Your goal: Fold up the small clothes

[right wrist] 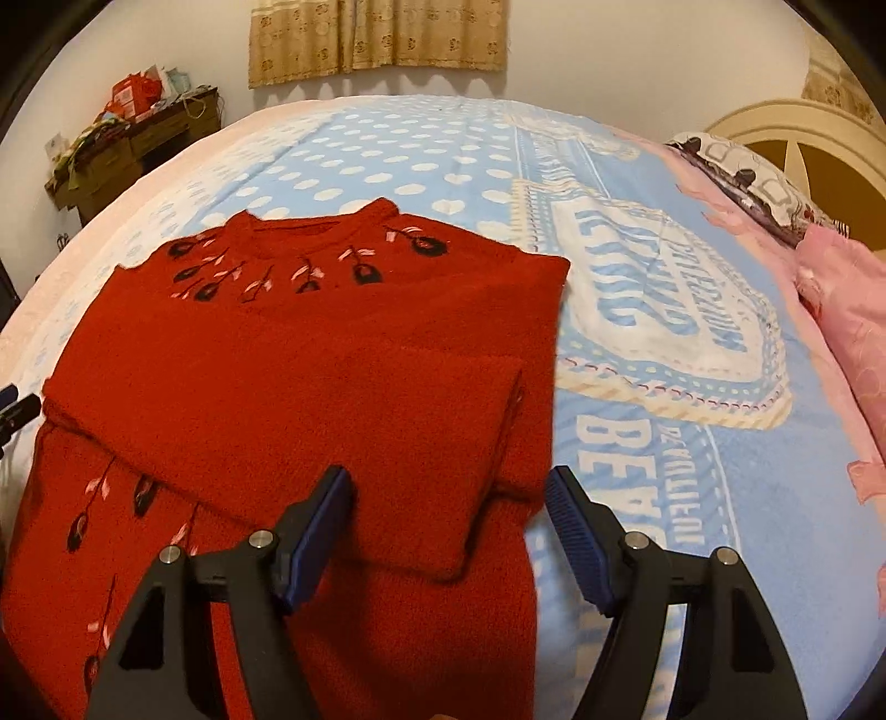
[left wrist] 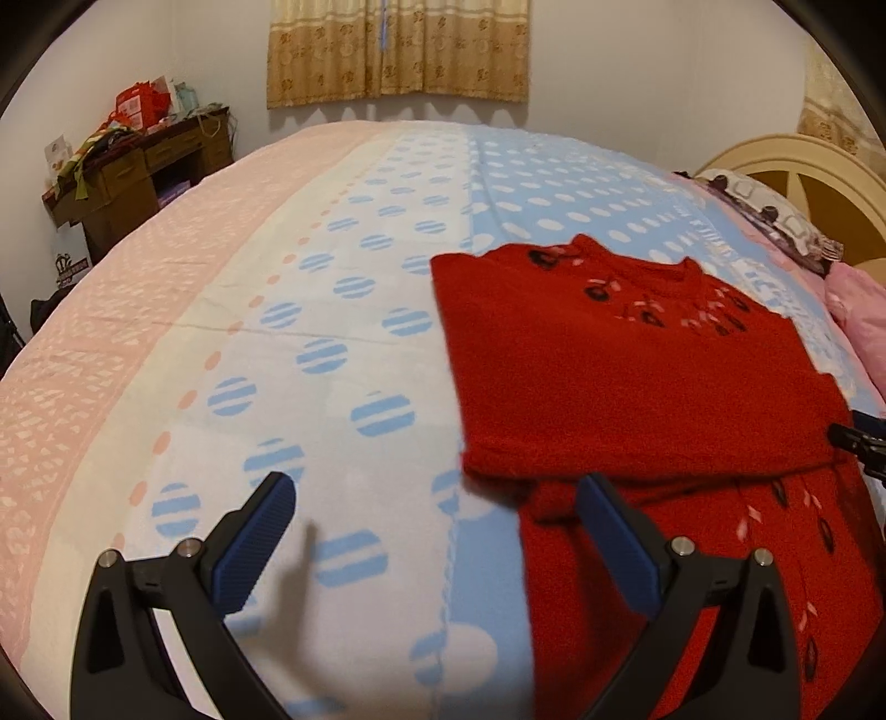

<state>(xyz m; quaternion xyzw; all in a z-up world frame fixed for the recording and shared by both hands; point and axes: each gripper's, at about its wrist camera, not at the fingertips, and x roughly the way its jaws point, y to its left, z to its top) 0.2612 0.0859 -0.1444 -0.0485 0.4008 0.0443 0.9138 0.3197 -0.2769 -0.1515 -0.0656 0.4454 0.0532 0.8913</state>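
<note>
The left gripper (left wrist: pixel 440 545) hovered with its fingers (left wrist: pixel 260 545) spread wide and nothing between them, over the bed cover (left wrist: pixel 343 310) just beside the left edge of the red sweater (left wrist: pixel 626 376). The right gripper (right wrist: pixel 451 540) also had its fingers (right wrist: pixel 318 540) apart and held nothing; the folded sleeve (right wrist: pixel 387 432) of the sweater lay below the gap, near its right edge.

The sweater lay flat on the bed, collar away from the cameras, with both sleeves seemingly folded across the chest and the lower part toward the cameras not yet folded. The step in hand was probably to take the bottom hem and bring it up to the collar. To do it well, each gripper should pinch one lower corner through all layers, lift both together at the same height, and lay the hem straight on the shoulders so that the sleeves did not slip out.

Counted: one sweater, two grippers, one bed, one curtain (left wrist: pixel 396 50) on the wall, one cluttered desk (left wrist: pixel 138 166) at the left, and a patterned pillow (right wrist: pixel 736 171) at the headboard (right wrist: pixel 803 138).
</note>
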